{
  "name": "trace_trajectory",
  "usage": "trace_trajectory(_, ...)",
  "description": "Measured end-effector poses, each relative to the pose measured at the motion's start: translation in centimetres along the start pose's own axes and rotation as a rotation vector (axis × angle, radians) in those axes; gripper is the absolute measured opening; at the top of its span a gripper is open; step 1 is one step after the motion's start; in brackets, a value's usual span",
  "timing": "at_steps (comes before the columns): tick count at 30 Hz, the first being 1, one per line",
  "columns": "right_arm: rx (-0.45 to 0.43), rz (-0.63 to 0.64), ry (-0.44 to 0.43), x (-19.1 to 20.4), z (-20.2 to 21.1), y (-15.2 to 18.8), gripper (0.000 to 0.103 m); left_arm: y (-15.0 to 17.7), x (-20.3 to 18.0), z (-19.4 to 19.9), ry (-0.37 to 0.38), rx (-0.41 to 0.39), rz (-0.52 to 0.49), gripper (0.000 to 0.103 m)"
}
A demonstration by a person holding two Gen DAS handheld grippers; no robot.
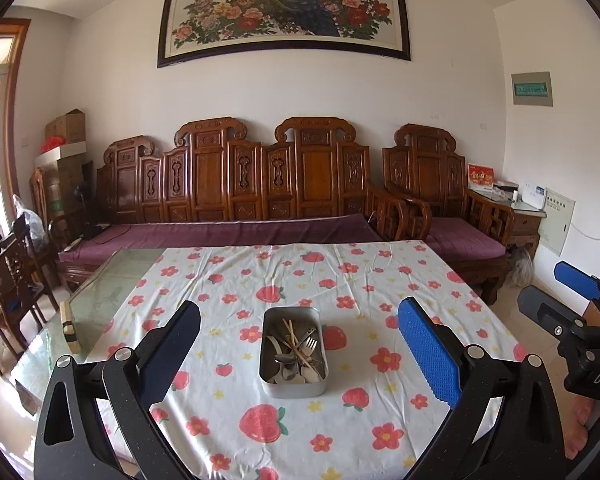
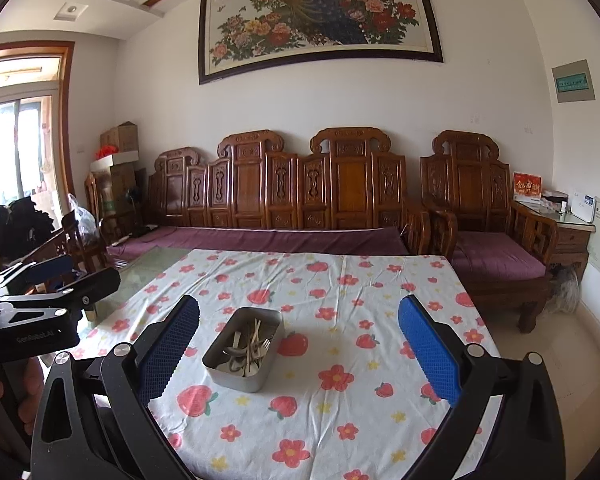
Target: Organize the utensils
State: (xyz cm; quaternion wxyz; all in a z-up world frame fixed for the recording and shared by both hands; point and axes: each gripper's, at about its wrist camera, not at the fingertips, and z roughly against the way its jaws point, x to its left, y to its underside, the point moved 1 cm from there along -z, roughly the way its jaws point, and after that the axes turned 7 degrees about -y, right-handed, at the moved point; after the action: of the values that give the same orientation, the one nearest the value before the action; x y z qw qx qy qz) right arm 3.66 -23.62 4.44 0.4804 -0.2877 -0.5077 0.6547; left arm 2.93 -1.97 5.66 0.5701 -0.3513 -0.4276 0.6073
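A rectangular metal tin (image 1: 293, 387) stands on the flowered tablecloth (image 1: 360, 280) near the table's middle. It holds a jumble of utensils (image 1: 296, 348): spoons, a fork and wooden chopsticks. The tin also shows in the right wrist view (image 2: 236, 378) with the utensils (image 2: 249, 346) inside. My left gripper (image 1: 298, 344) is open and empty, held above the table with the tin seen between its fingers. My right gripper (image 2: 298, 346) is open and empty, with the tin a little left of centre. Each gripper shows at the edge of the other's view.
The cloth leaves a glass strip of the table (image 1: 100, 296) bare at the left, with a small wooden block (image 1: 70, 326) on it. A carved wooden sofa (image 1: 236, 184) with purple cushions stands behind the table. Wooden chairs (image 1: 8, 280) stand at the left.
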Motion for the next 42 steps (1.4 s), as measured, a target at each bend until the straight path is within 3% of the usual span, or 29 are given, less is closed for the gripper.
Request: trace_trajectory(42, 0.004, 0.004, 0.012, 0.0, -0.2, 0.9, 0.100, 0.3, 0.0, 0.2, -0.001, 0.000, 0.005, 0.095)
